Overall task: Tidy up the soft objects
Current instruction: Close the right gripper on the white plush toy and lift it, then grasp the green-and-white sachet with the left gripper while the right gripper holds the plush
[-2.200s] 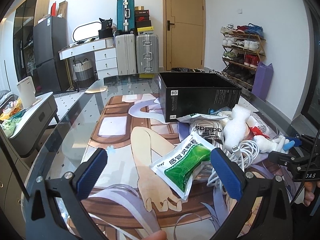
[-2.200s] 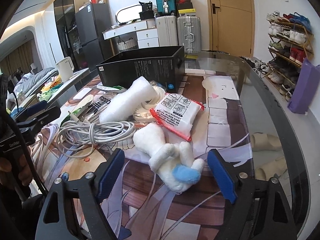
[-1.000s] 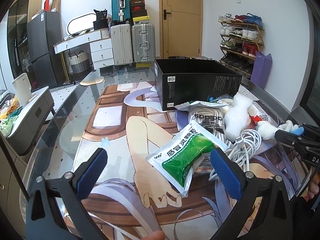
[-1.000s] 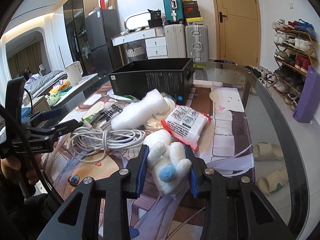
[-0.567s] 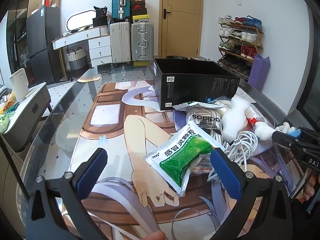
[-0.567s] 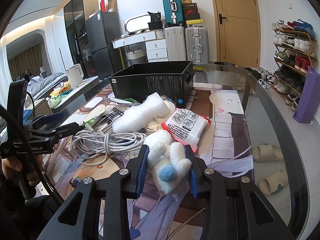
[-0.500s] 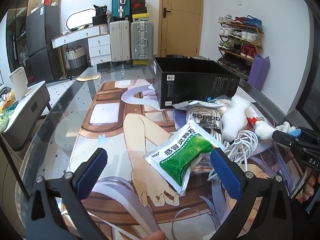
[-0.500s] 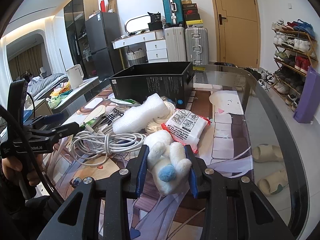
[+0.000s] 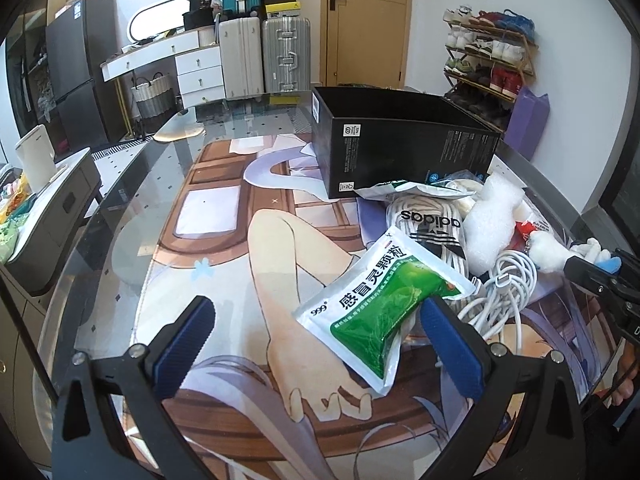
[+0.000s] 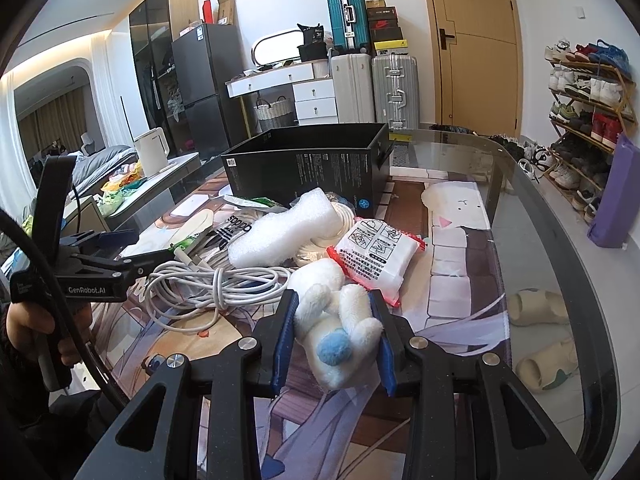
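Observation:
My right gripper (image 10: 334,332) is shut on a white plush toy (image 10: 336,320) with a blue tail, held just above the table mat; the plush also shows in the left wrist view (image 9: 554,254). My left gripper (image 9: 316,340) is open over the mat, its right finger beside a green and white sachet (image 9: 380,312). An open black box (image 10: 308,168) stands behind the pile; it also shows in the left wrist view (image 9: 400,144). A white foam piece (image 10: 284,234), a red-edged white packet (image 10: 376,260), a coiled white cable (image 10: 216,284) and an Adidas bag (image 9: 430,224) lie in the pile.
The glass table's curved edge (image 10: 560,240) runs along the right, with slippers (image 10: 536,308) on the floor beyond it. Suitcases (image 10: 372,84), a fridge and a shoe rack (image 10: 588,92) stand by the walls.
My right gripper closed on the white plush toy and lifted it slightly. My left gripper stayed open and drifted a little over the mat.

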`<state>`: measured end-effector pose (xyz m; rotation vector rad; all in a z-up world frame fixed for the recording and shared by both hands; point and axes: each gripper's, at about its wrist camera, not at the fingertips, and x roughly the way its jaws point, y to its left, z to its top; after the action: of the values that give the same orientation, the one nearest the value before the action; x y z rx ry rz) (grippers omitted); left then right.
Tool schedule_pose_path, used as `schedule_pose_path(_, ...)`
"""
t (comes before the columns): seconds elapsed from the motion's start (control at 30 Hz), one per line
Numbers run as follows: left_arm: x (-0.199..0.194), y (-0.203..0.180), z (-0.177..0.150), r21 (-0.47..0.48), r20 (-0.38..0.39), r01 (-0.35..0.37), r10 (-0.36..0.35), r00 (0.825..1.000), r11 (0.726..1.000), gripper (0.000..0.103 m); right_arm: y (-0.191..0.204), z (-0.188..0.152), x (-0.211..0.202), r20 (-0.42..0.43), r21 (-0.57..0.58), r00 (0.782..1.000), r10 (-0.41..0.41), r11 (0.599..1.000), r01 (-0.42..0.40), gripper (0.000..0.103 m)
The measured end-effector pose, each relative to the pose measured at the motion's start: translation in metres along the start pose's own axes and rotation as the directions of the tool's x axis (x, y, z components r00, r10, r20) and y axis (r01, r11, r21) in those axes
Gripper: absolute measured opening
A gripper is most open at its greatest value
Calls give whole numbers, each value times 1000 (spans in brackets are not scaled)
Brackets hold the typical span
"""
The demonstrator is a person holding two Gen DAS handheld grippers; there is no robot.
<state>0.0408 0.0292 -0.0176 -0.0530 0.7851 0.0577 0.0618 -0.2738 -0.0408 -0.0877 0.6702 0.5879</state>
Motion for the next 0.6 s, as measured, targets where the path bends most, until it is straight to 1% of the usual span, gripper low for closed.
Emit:
schedule_pose_path(0.13, 4, 2, 2, -7, -18, 15, -15, 1000, 1000, 103, 1, 1, 1, 2, 2, 1000, 1, 1000, -1, 35)
schedule_pose_path(0.2, 6, 5, 1, -17, -24, 20, -20, 1000, 1000, 101, 1, 1, 0, 3, 2, 1000, 3, 1000, -3, 35)
schedule_pose_path(0.27, 8, 6, 1, -20, -36, 30, -30, 999, 999, 92, 1, 1, 0, 3, 1, 1000, 2, 1000, -2, 35)
schedule_pose_path(0.33, 12, 7, -1, -29, -61, 40, -42, 997, 999, 77, 1, 1, 0, 4, 1, 1000, 4, 1000, -4, 35)
schedule_pose_path(0.37, 12, 7, -2, -27, -54, 38, -39, 998, 999, 75, 2, 1, 1, 2, 1, 1000, 6, 1000, -6, 35)
schedule_pose_path(0.4, 11, 6, -2, -24, -49, 38, -39, 998, 999, 63, 2, 1, 1, 2, 1, 1000, 7, 1000, -7, 35)
schedule_pose_path(0.43, 9, 5, -2, -15, -43, 38, -39, 998, 999, 54, 2, 0, 1, 2, 1, 1000, 8, 1000, -8, 35)
schedule_pose_path(0.47, 8, 4, -3, -7, -43, 39, -40, 998, 999, 52, 2, 0, 1, 2, 0, 1000, 7, 1000, -7, 35)
schedule_pose_path(0.53, 5, 3, -4, -4, -39, 44, -44, 998, 999, 42, 2, 0, 1, 3, -1, 1000, 7, 1000, -7, 35)
schedule_pose_path(0.6, 4, 3, -3, -5, -32, 44, -44, 999, 999, 34, 2, 0, 1, 6, -2, 1000, 8, 1000, -8, 35)
